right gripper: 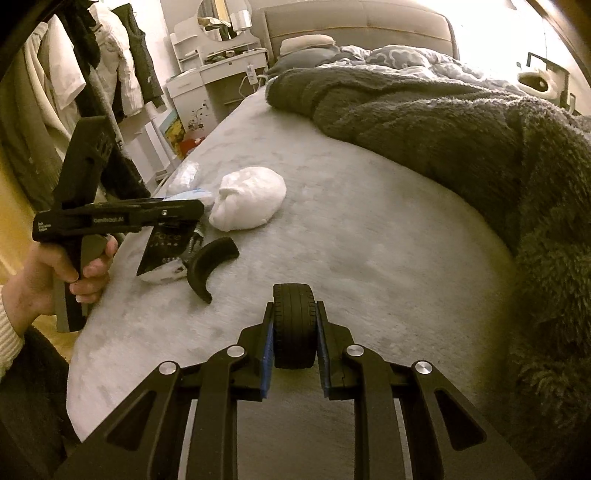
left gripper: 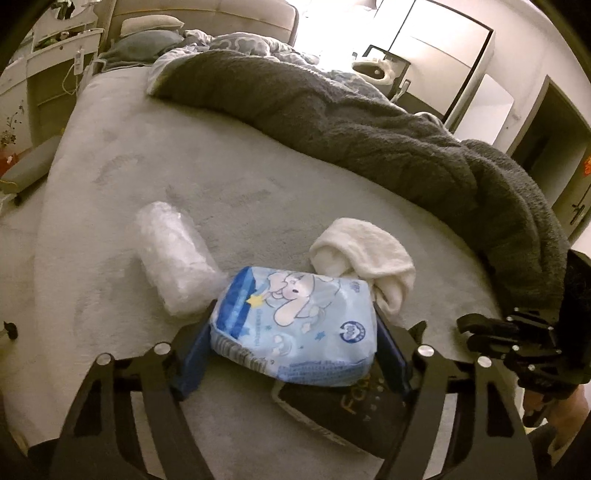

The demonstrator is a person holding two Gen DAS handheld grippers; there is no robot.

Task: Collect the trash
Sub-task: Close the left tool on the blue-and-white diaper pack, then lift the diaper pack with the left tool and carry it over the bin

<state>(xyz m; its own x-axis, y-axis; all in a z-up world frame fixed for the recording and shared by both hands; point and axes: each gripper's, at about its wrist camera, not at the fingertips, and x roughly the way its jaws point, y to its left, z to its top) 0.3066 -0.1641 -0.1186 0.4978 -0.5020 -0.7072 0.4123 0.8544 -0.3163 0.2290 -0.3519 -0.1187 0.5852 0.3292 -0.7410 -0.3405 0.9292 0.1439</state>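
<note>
Left tool (left gripper: 291,328) clamped on blue tissue pack (left gripper: 295,325), marked "100", above black "Force" pouch (left gripper: 354,413). Right tool (right gripper: 294,343) clamped on wheel (right gripper: 294,325). "GenRobot.AI" on left tool's body.

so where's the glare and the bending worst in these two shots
Left wrist view: the window is blown out white, the bed edge bows, corners go black. Right wrist view: glare washes the top right past the headboard, the dark blanket is murky, and a yellow cast tints the edges.

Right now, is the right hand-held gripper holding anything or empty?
Holding. The right hand-held gripper is shut on a small black toy wheel, with both blue pads against its sides.
</note>
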